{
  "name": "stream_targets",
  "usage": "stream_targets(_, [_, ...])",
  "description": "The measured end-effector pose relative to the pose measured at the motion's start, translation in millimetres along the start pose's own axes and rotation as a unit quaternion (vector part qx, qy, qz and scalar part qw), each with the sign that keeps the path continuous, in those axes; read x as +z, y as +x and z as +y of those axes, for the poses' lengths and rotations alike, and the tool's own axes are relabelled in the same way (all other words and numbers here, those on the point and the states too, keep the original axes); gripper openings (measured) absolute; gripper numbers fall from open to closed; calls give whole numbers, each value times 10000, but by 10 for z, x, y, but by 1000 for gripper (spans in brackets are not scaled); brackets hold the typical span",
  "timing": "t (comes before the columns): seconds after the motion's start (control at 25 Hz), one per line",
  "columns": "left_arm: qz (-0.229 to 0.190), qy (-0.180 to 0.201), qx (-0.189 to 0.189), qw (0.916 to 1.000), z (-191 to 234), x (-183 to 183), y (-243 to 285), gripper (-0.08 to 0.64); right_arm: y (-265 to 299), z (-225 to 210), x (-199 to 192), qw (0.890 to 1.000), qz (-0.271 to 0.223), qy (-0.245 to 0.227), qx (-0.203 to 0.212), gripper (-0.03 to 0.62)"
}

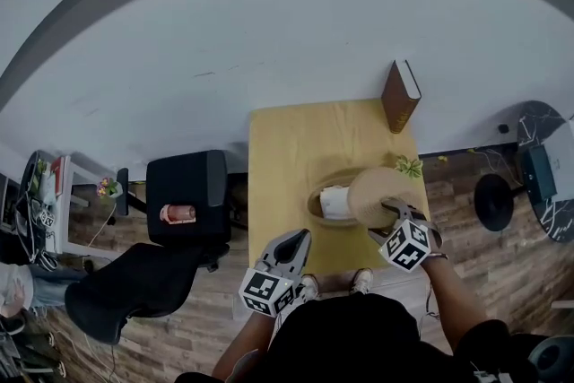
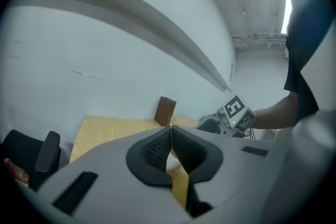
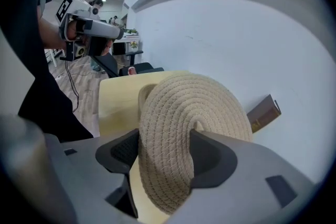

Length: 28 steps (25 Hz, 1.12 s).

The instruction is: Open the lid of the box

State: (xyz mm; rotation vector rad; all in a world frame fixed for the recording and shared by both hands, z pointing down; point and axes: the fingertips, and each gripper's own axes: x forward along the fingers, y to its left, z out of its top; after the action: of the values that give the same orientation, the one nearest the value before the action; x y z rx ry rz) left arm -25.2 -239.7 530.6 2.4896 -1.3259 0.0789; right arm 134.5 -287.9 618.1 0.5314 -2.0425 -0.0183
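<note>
Clamping the woven lid (image 3: 194, 123) between the right gripper (image 3: 164, 152) fingers, plain in the right gripper view. Showing only from the head view: the box (image 1: 316, 207) sitting open on the worktop (image 1: 287, 148), holding something white (image 1: 335, 200). Pressing left gripper (image 2: 170, 150) fingers together, empty.

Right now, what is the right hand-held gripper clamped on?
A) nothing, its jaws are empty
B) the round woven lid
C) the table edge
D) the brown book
B: in the right gripper view, the right hand-held gripper presses its jaws on both faces of the round woven lid, held on edge above the yellow table.
</note>
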Motion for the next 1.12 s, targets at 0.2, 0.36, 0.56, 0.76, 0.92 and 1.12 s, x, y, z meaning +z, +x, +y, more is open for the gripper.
stream_targets(0.2, [21, 85, -270, 9996, -178, 39, 210, 20, -59, -228, -366, 9973, 160, 621, -354, 311])
stream_targets(0.36, [121, 124, -410, 9990, -296, 0, 295, 20, -48, -342, -649, 9922, 281, 1122, -476, 311])
stream_targets(0.56, [257, 77, -376, 9989, -288, -59, 292, 20, 4, -445, -950, 9836, 404, 1669, -548, 311])
stream_targets(0.76, [393, 35, -276, 9988, -256, -111, 288, 20, 196, -428, -1195, 9777, 601, 1965, -429, 311])
stream_targets(0.92, [490, -29, -194, 9986, -252, -162, 263, 19, 450, -356, -1348, 9742, 783, 2103, -250, 311])
stream_targets(1.12, [606, -112, -34, 9981, -203, -257, 199, 20, 696, -292, -1485, 9696, 1075, 2193, -129, 311])
